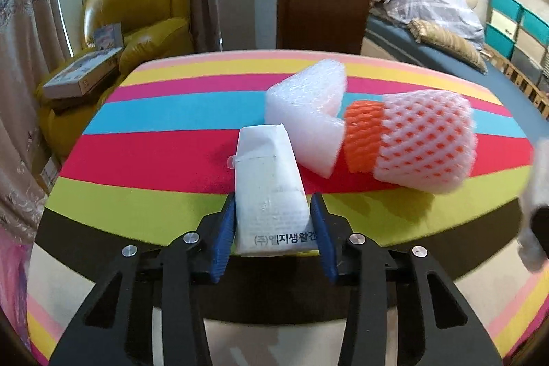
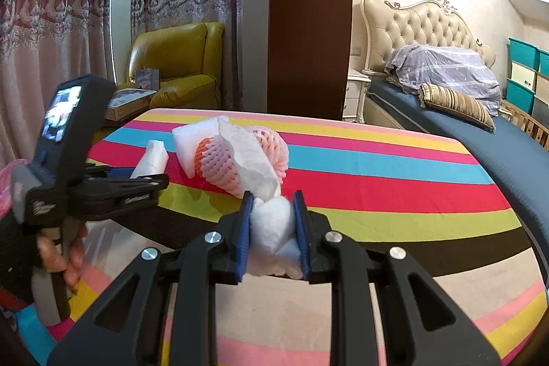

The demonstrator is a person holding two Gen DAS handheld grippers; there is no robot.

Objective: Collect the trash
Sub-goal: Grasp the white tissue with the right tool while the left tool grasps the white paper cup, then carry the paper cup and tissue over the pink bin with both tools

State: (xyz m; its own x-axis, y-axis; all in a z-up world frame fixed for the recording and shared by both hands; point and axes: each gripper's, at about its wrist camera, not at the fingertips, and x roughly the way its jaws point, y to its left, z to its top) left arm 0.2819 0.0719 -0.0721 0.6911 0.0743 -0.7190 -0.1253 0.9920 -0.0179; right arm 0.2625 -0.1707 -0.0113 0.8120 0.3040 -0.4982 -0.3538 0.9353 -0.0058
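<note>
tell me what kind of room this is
Most likely a bedroom at home: a bed with a tufted headboard and rumpled duvet, lace curtains, and a yellow armchair beyond the striped table.

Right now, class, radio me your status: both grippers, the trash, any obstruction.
Left gripper shut on white packet. Right gripper shut on crumpled tissue. Foam net and foam wrap remain on table. Nothing in the way.
</note>
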